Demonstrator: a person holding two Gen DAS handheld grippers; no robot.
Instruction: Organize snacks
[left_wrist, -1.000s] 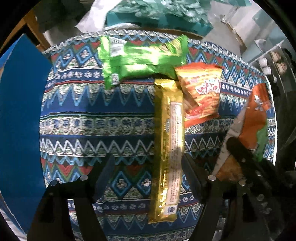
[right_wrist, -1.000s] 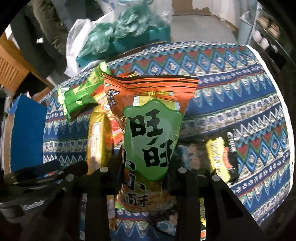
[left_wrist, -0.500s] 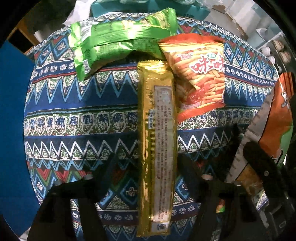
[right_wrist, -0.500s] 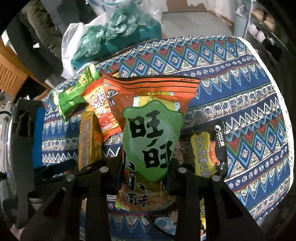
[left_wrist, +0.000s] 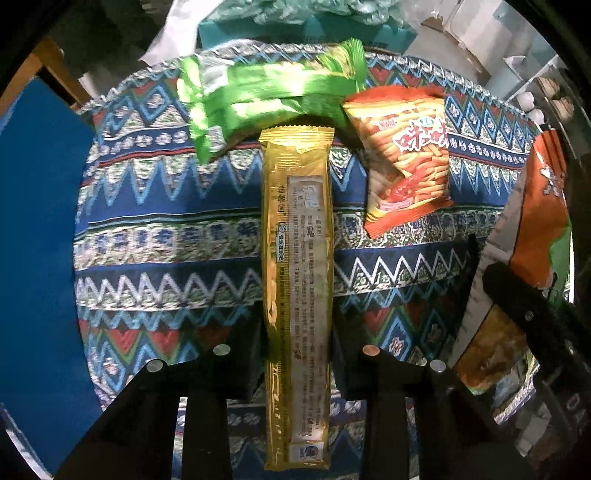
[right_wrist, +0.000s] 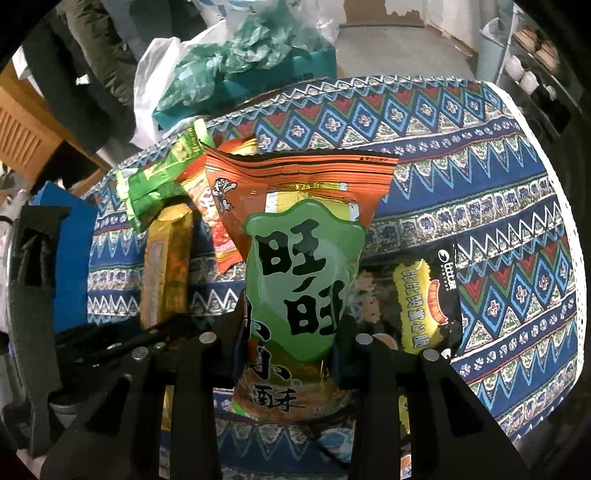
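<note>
- The tabletop (left_wrist: 166, 206) wears a blue, red and white zigzag cloth, and the snacks lie in a loose cluster toward its far edge.
- The orange and green puffed bag (right_wrist: 303, 273) is the biggest pack. The right claw (right_wrist: 291, 354) is clenched on its lower part and holds it upright above the cloth. It looks light and air-filled, with crisp contents that would crush, so I'd pinch low or on a sealed seam, gently.
- The long gold biscuit pack (left_wrist: 295, 280) runs from 12 to 6 o'clock in the left view. The left claw (left_wrist: 295, 354) has its fingers pressed against both sides, grasping the lower half. It looks stiff along its length but has slick foil, so a mid-length grip would balance it better.
- The green wrapped packs (left_wrist: 269, 96) lie crosswise at 12 o'clock, touching the gold pack's top end; soft, crinkly, light.
- The red fries bag (left_wrist: 406, 155) sits at 1 o'clock just beside the gold pack; puffy and fragile.
- A black and yellow packet (right_wrist: 424, 295) lies flat at 3 o'clock of the right claw.
</note>
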